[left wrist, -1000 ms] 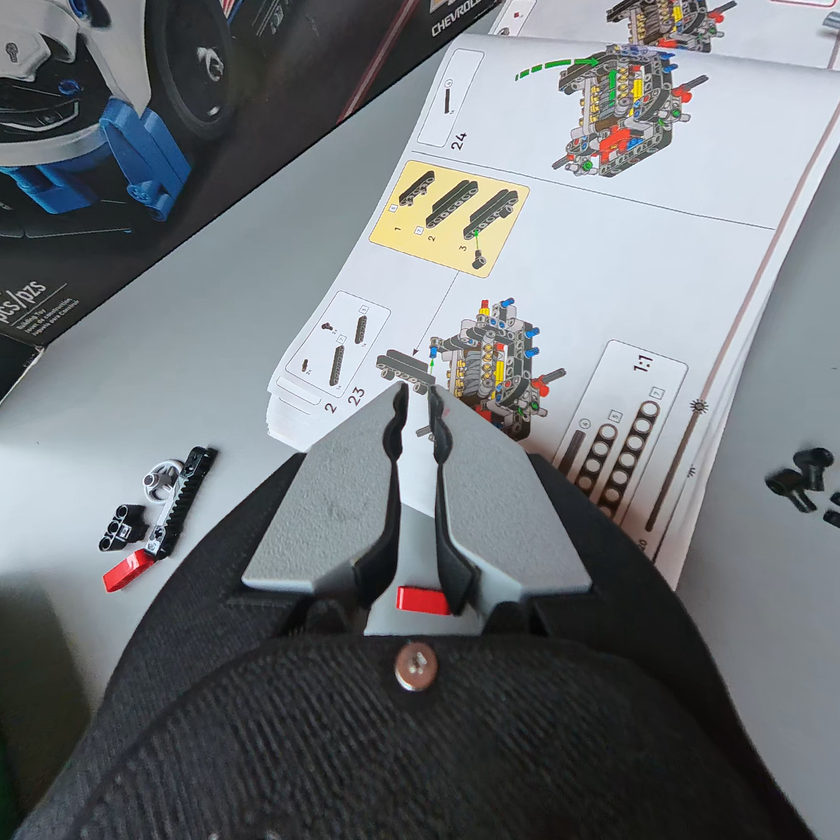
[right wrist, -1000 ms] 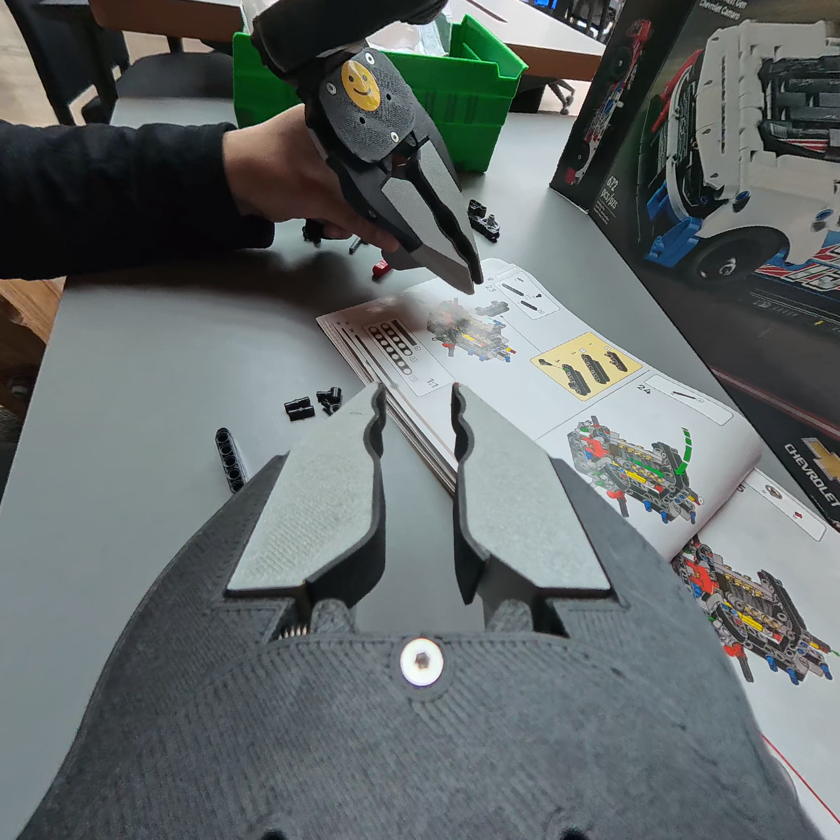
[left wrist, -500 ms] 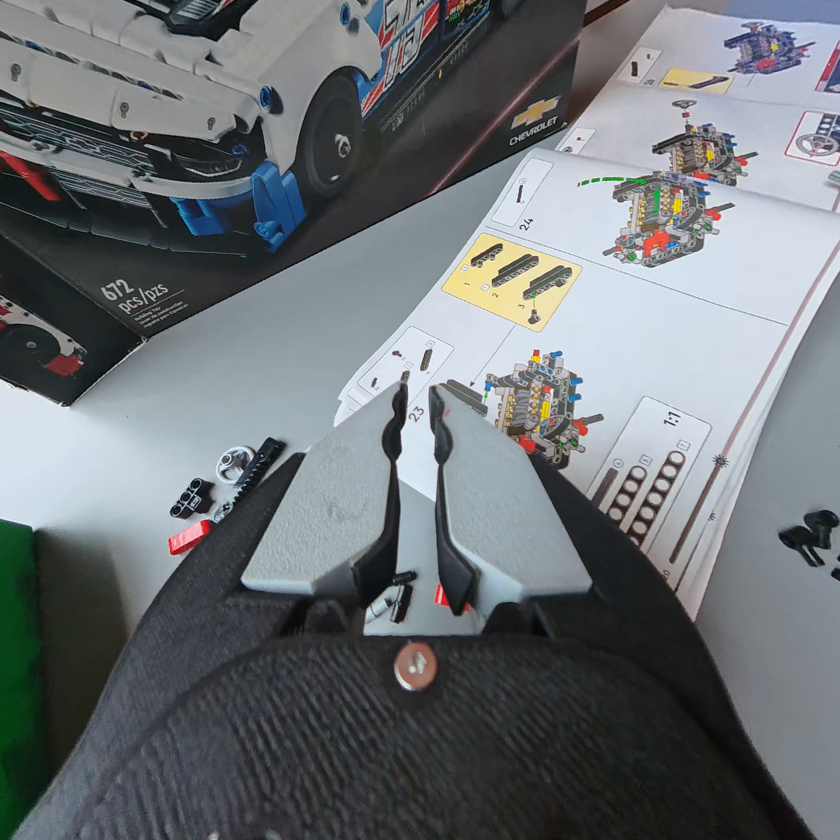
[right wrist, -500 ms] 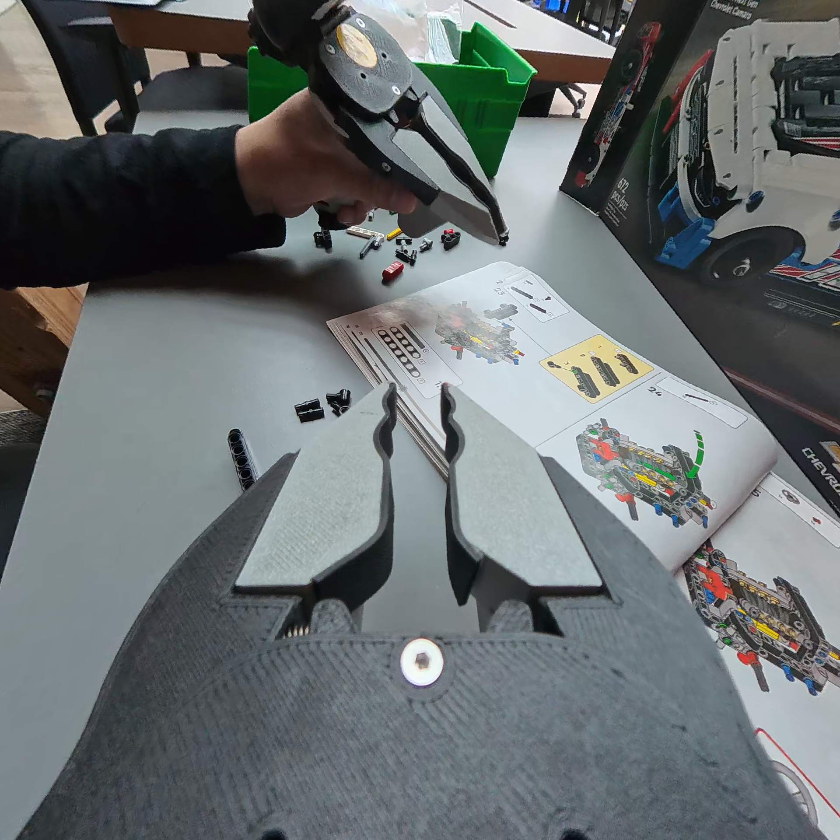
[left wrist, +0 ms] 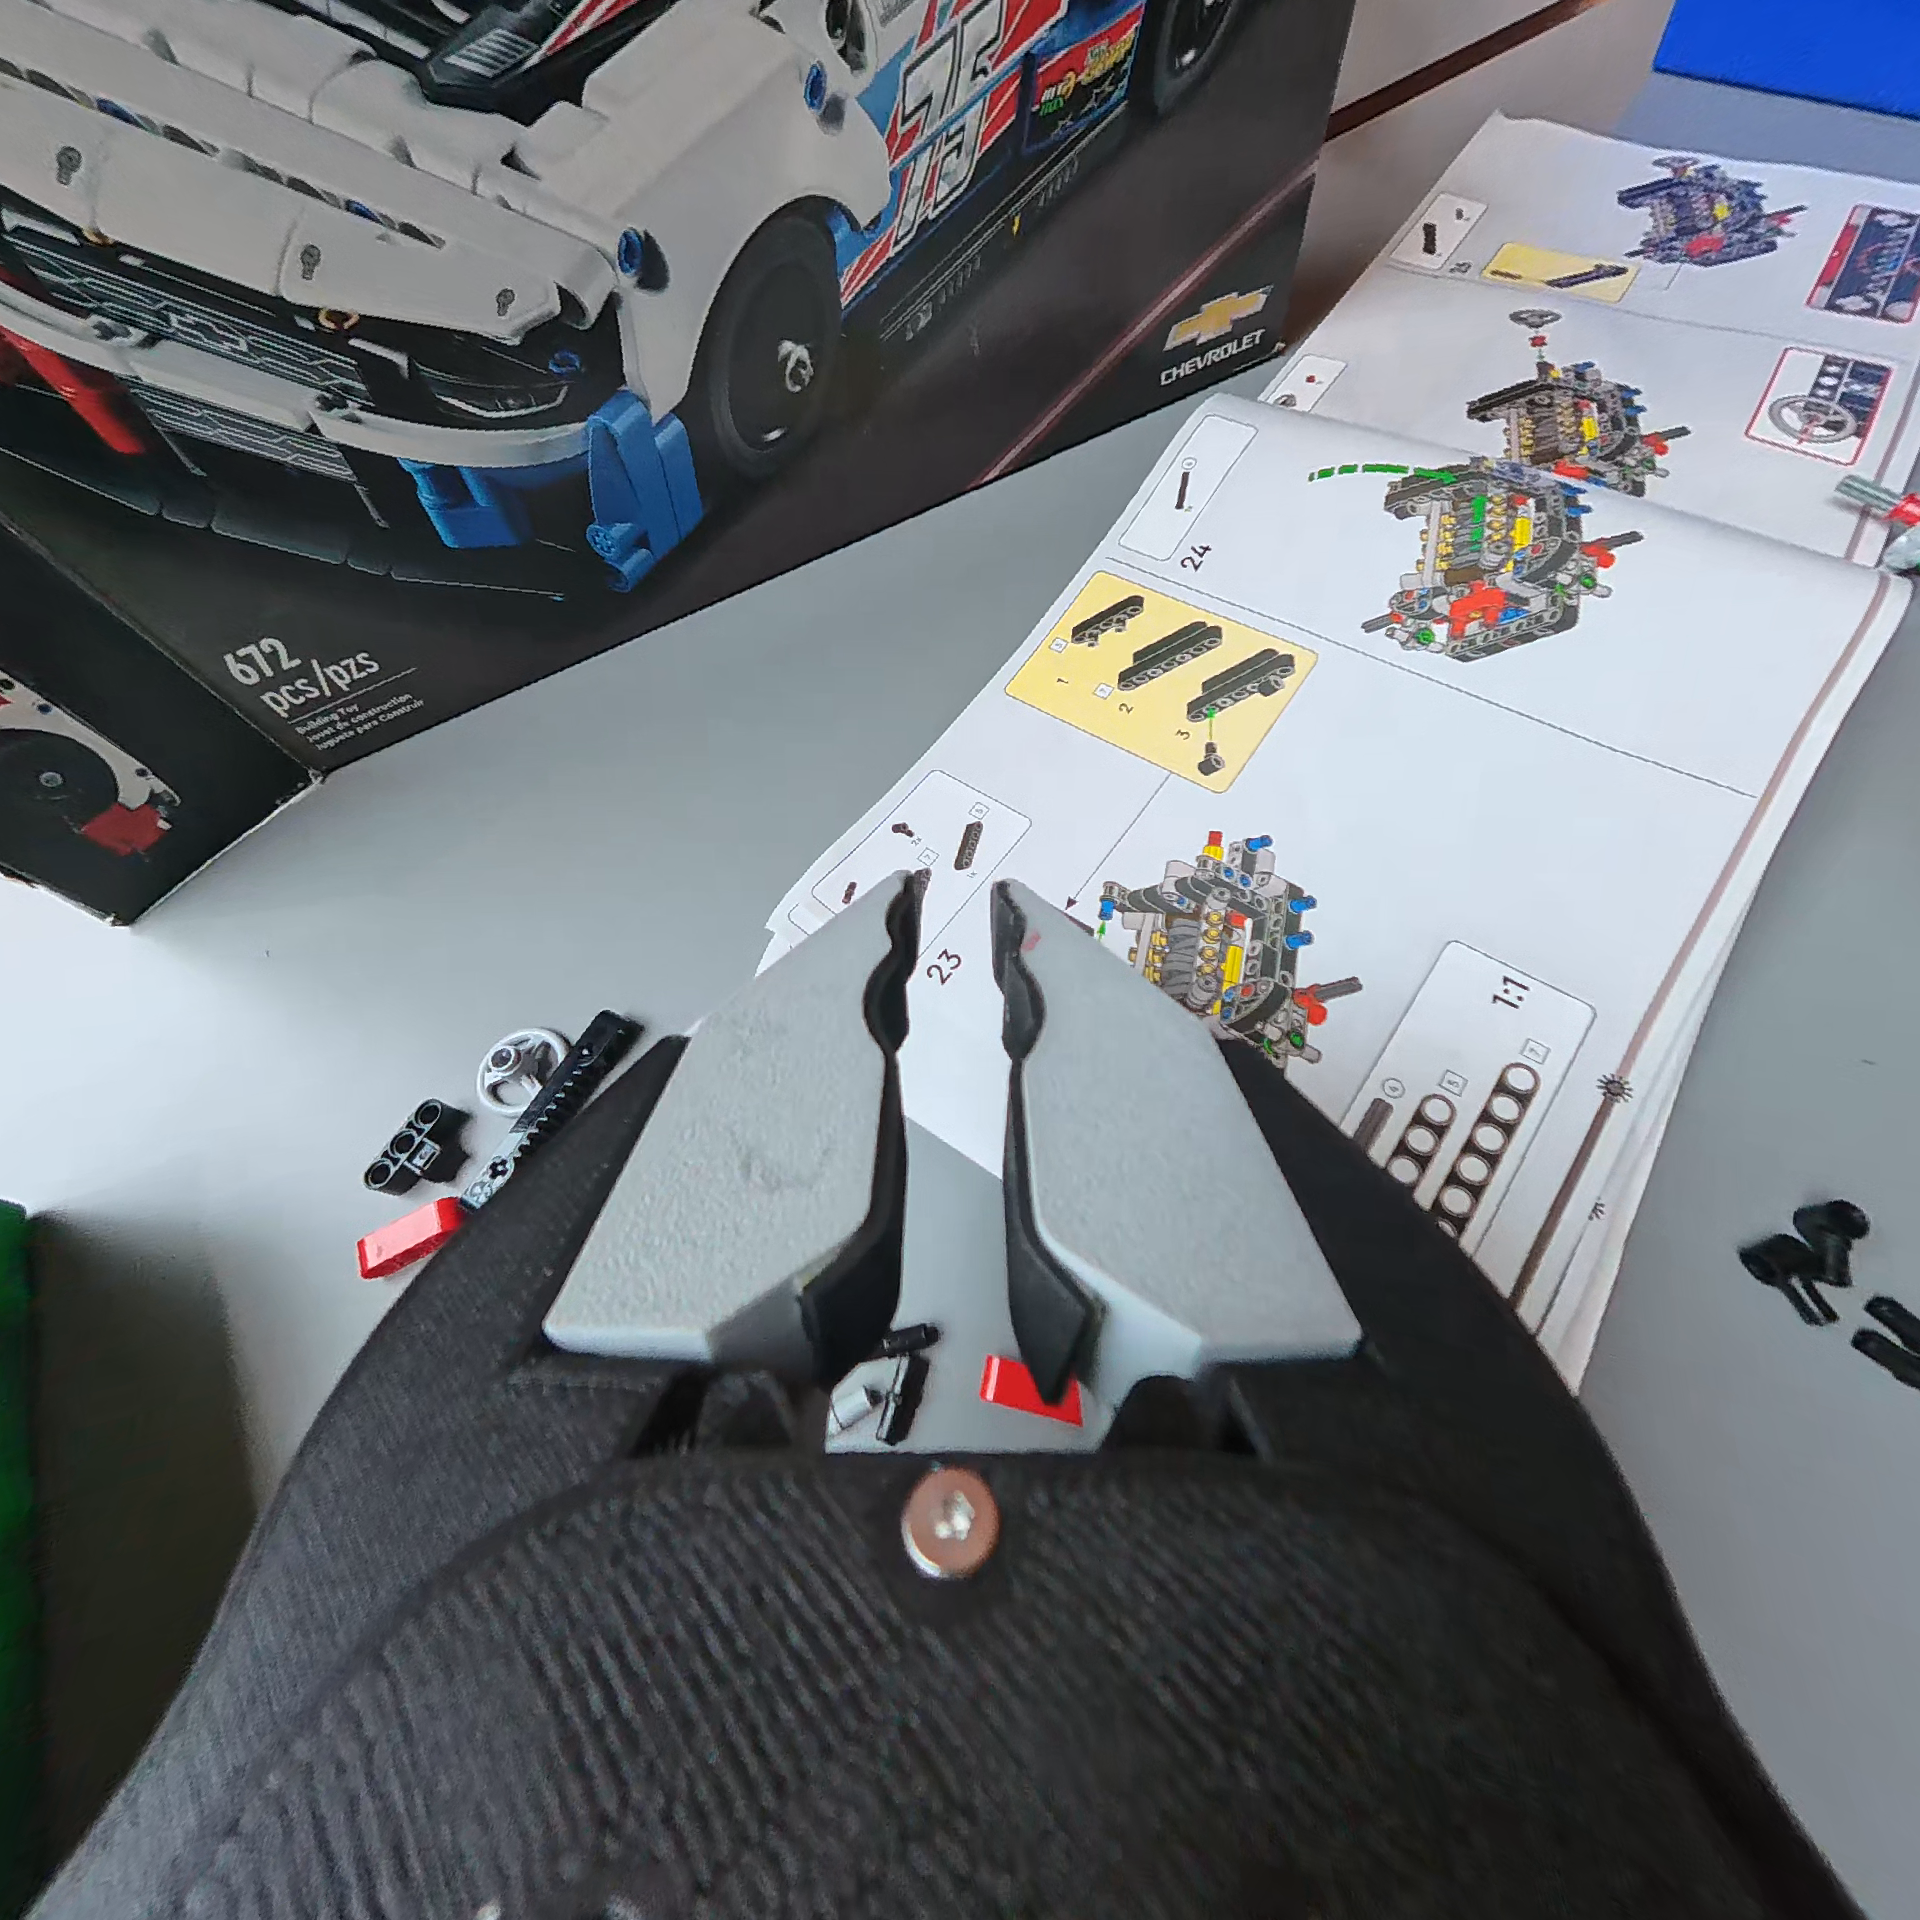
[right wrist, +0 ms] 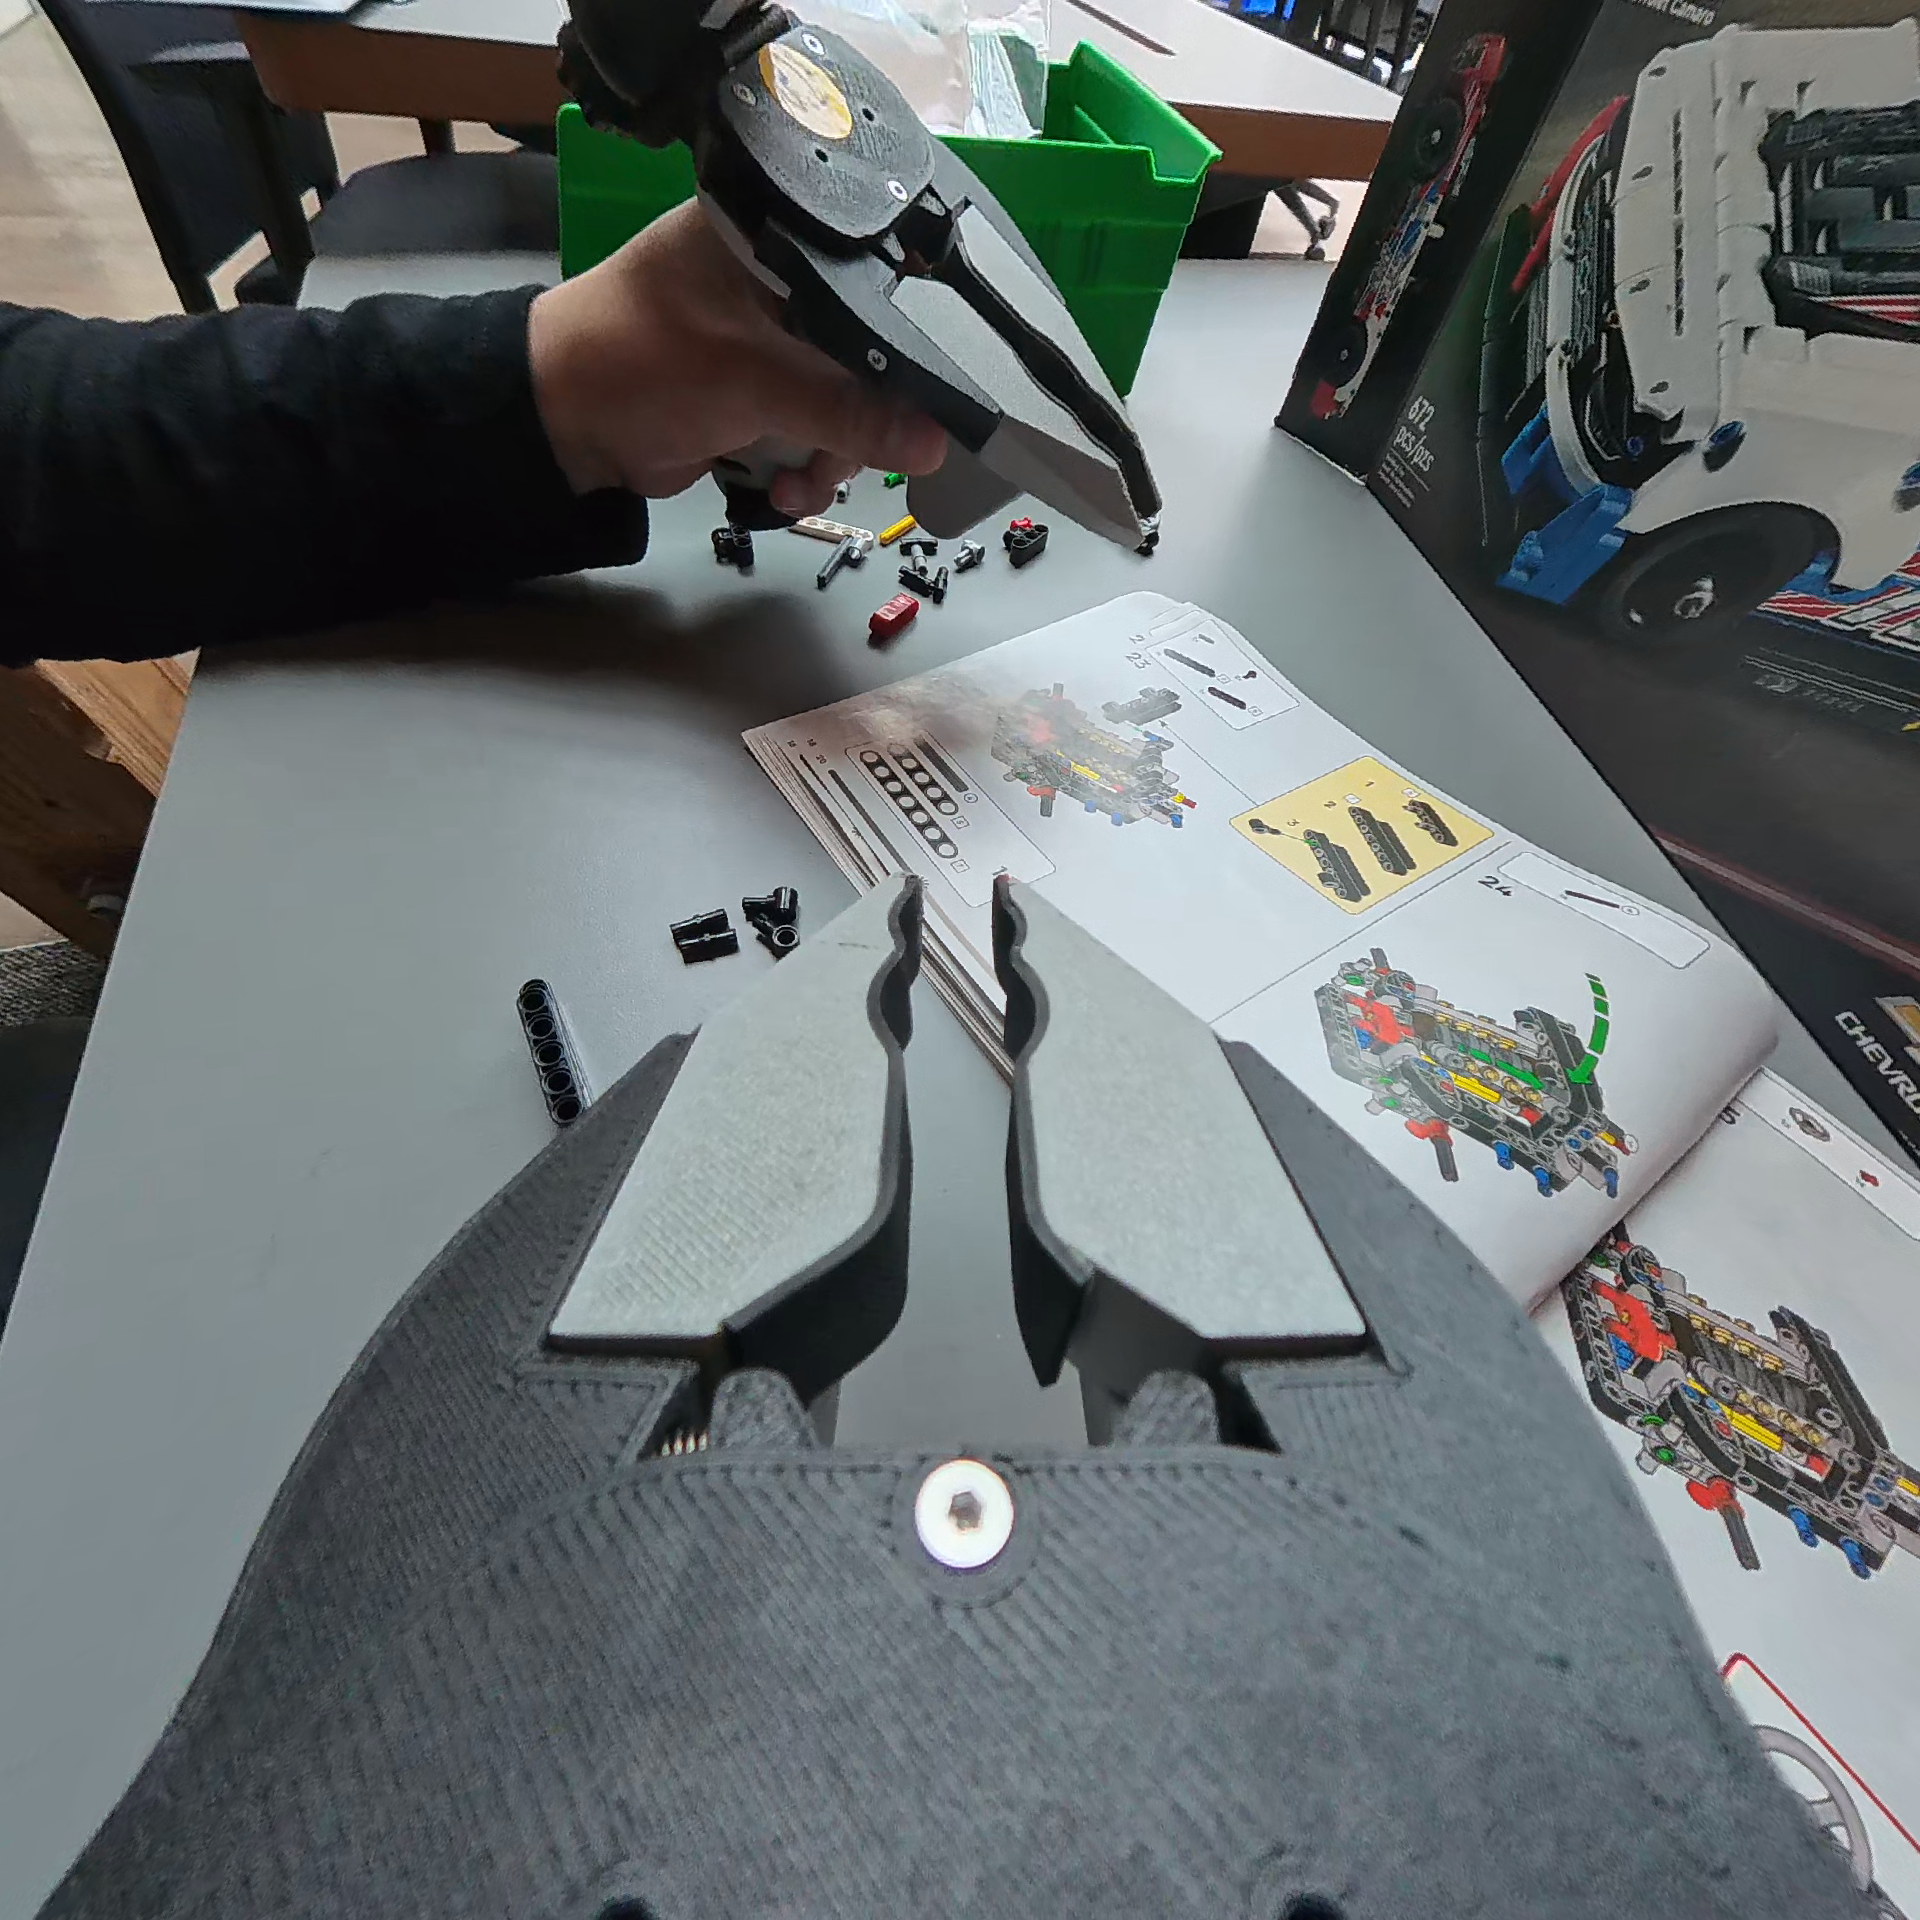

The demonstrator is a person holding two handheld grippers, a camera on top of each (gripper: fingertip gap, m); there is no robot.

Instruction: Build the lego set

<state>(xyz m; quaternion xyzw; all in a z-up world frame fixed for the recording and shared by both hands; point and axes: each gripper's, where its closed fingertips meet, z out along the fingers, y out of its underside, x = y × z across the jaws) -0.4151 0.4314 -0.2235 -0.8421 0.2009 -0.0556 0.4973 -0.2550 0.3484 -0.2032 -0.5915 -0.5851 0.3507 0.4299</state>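
The open instruction booklet (left wrist: 1455,831) lies on the grey table (left wrist: 520,831) and also shows in the right wrist view (right wrist: 1351,831). My left gripper (left wrist: 956,894) hovers over the booklet's near corner with a narrow gap between its tips and nothing in it. Loose parts lie left of it: a black toothed beam (left wrist: 561,1091), a grey wheel (left wrist: 520,1065), a black connector (left wrist: 416,1143) and a red piece (left wrist: 405,1236). My right gripper (right wrist: 956,888) hovers over the booklet's edge, narrowly open and empty. The left gripper (right wrist: 1143,535) shows there, held in a hand (right wrist: 675,384) above small parts (right wrist: 914,551).
The set's box (left wrist: 520,312) stands at the back, also in the right wrist view (right wrist: 1662,416). A green bin (right wrist: 1091,187) stands behind the left hand. A black beam (right wrist: 551,1049) and black connectors (right wrist: 738,920) lie left of the right gripper. Black pins (left wrist: 1808,1257) lie right of the booklet. Some 20 centimeters of space lies between my two pairs of fingers. My left gripper is the nearer one to the grey wheel (left wrist: 520,1065): about 12 centimeters, against 30 centimeters. The black connector (left wrist: 416,1143) is closer to my left gripper, around 15 centimeters from its tips; the right tips are 35 centimeters off. From my left tips it is roughly 15 centimeters to the red piece (left wrist: 405,1236); from my right, 35 centimeters.
My left gripper has risen and pulled back from the booklet, so more of the box shows. My right gripper's fingers have come closer together.
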